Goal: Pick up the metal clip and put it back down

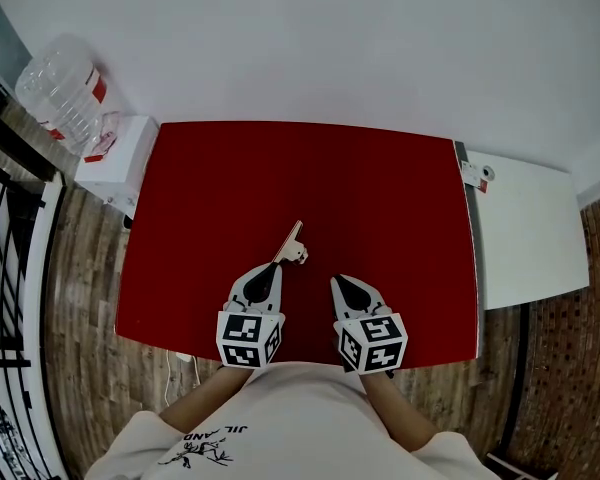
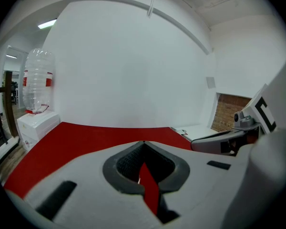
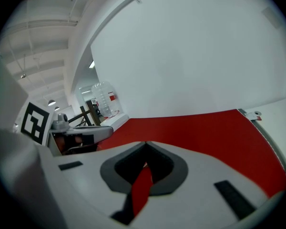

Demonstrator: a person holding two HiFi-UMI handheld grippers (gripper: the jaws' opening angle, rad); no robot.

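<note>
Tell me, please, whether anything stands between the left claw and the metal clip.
Nothing visible does. The metal clip lies on the red table right at the tip of the left claw, whose jaws are shut, with only bare red surface around it. The right claw, also shut, sits off to the side.

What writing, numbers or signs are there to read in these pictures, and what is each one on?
"JIL AND": on the person's shirt, upside down in the head view; anything further is unclear.
Square black-and-white patterns, no letters: cubes on the left gripper and right gripper.
Red label on the water bottle: too small to read.
Sticker on the white table: too small to read.
</note>
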